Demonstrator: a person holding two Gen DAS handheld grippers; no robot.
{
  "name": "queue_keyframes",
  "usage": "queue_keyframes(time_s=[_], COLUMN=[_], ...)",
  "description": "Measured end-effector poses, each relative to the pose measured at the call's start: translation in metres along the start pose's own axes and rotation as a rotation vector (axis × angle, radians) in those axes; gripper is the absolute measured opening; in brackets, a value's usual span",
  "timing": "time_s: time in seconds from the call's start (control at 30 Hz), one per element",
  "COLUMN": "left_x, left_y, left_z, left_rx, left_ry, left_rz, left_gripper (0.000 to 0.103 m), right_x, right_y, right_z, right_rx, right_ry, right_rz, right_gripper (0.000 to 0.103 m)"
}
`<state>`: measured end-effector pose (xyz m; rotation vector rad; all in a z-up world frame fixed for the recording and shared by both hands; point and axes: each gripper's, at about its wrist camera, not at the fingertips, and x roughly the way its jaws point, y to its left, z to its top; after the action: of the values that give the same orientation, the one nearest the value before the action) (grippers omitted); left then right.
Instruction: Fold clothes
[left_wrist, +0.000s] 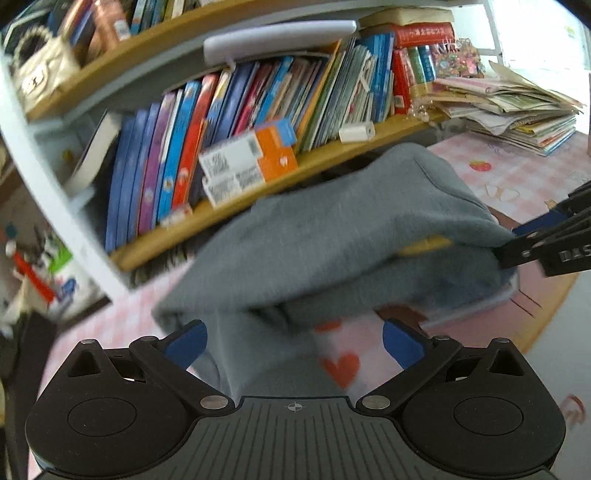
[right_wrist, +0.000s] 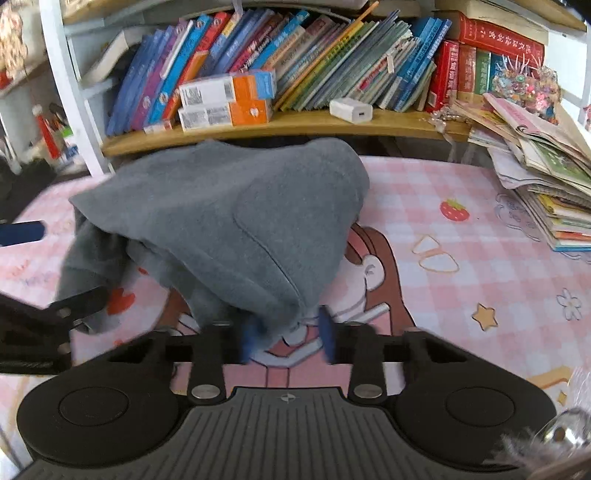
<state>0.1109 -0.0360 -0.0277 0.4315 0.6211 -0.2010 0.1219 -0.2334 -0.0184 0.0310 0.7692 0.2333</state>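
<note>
Lying bunched on pink checked tablecloth (right_wrist: 480, 229): grey garment (right_wrist: 229, 221). Left gripper (left_wrist: 293, 341) is reaching level, fingers spread wide; right gripper (right_wrist: 290, 339) is hovering low, fingers parted around hem.

We see a grey fleece garment (right_wrist: 236, 221), loosely bunched and draped in a mound, on the pink checked tablecloth (right_wrist: 480, 266) near its back edge, below the bookshelf.
</note>
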Motion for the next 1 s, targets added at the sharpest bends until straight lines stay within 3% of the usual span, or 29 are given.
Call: queue_keyframes(time_s=[0.1,0.27,0.33,0.43,0.53,0.57,0.6,0.77,0.9,1.0], left_x=[0.012,0.041,0.053,0.055,0.039,0.032,0.024,-0.012,-0.042,-0.065], left_y=[0.004,0.019,0.030,0.045,0.051,0.051,0.052,0.057,0.054,0.057], left_z=[0.010,0.022,0.025,0.027,0.028,0.028,0.026,0.019,0.006,-0.005], left_rx=[0.004,-0.048,-0.105,-0.185,-0.204,-0.211,-0.226,-0.310,-0.323,-0.362], left_ry=[-0.016,0.014,0.052,0.063,0.042,0.034,0.027,0.010,0.015,0.015], left_rz=[0.005,-0.005,-0.018,-0.078,-0.138,-0.151,-0.165,-0.205,-0.225,-0.250], left_gripper=[0.093,0.063,0.030,0.006,0.005,0.005,0.005,0.004,0.004,0.004], right_x=[-0.008,-0.014,-0.013,-0.012,-0.012,-0.012,-0.012,-0.008,-0.007,0.002], right_y=[0.001,-0.001,-0.002,-0.001,-0.002,-0.003,-0.004,-0.016,-0.025,-0.036], right_z=[0.004,0.006,0.004,0.002,-0.001,-0.001,-0.002,-0.008,-0.013,-0.024], right_rx=[-0.012,0.000,0.005,0.028,0.091,0.126,0.161,0.471,0.706,0.968], right_ry=[-0.057,-0.084,-0.070,-0.035,0.011,0.030,0.050,0.144,0.143,0.150], right_rz=[-0.009,-0.022,-0.019,0.005,0.071,0.107,0.143,0.429,0.589,0.687], right_gripper=[0.010,0.009,0.009,0.011,0.026,0.040,0.047,0.066,0.080,0.081])
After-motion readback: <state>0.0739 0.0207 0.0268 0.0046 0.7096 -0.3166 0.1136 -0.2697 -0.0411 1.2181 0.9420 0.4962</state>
